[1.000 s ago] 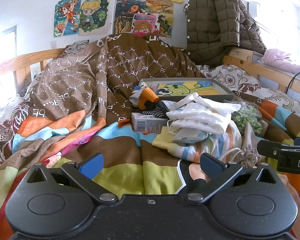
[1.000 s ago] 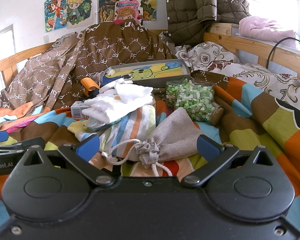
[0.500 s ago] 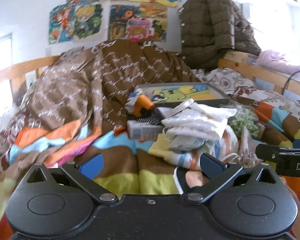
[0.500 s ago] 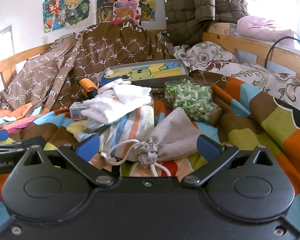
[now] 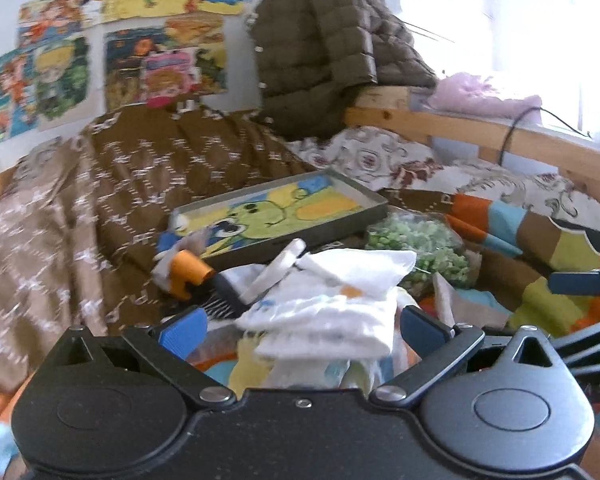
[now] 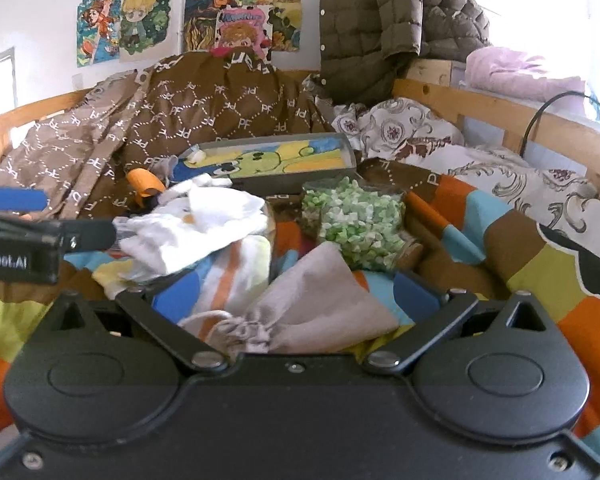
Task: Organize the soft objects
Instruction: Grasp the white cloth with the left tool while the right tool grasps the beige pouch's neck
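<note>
In the left wrist view the left gripper [image 5: 302, 326] stands wide open at bottom centre, a stack of folded white cloths [image 5: 332, 300] between its fingers. In the right wrist view the right gripper [image 6: 296, 298] is also wide open; a grey drawstring bag [image 6: 320, 308] lies between its fingers on the bed [image 6: 540, 272], and a bag of green pieces [image 6: 356, 220] is just above it.

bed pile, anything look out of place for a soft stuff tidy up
Yes. An orange-handled brush pokes out beside the folded white cloths, and a hard picture tray sits tilted on the brown duvet. Neither is soft. Nothing looks spilled or damaged.
</note>
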### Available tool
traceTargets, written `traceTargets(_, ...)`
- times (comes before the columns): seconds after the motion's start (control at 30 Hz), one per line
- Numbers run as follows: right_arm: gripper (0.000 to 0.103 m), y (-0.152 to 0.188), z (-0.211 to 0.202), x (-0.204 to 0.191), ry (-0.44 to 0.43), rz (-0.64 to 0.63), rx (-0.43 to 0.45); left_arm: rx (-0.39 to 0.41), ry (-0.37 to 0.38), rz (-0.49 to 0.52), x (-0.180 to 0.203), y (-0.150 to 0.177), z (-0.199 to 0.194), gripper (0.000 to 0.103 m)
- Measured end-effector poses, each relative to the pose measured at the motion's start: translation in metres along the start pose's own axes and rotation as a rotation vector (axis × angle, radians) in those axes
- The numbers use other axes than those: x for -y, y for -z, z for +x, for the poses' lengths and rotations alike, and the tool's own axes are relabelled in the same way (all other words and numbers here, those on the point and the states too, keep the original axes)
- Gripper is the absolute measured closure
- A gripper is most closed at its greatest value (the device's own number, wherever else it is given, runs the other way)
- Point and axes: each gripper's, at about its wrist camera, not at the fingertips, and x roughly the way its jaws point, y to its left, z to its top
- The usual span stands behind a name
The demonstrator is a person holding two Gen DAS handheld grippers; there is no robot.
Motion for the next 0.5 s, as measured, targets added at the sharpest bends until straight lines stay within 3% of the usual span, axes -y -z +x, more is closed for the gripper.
traceTargets(0.3,0.001,0.011,0.04,0.006,-0.082,-0.006,-0.12,-0.059,0.116,0.093,0.005,-0.005,0.043,0.004)
traceTargets(0.5,0.003,0.02,0.058,0.004,-0.133,-0.025,-0.14,-0.12,0.163,0.101,0.003,-0.001,0.064,0.024)
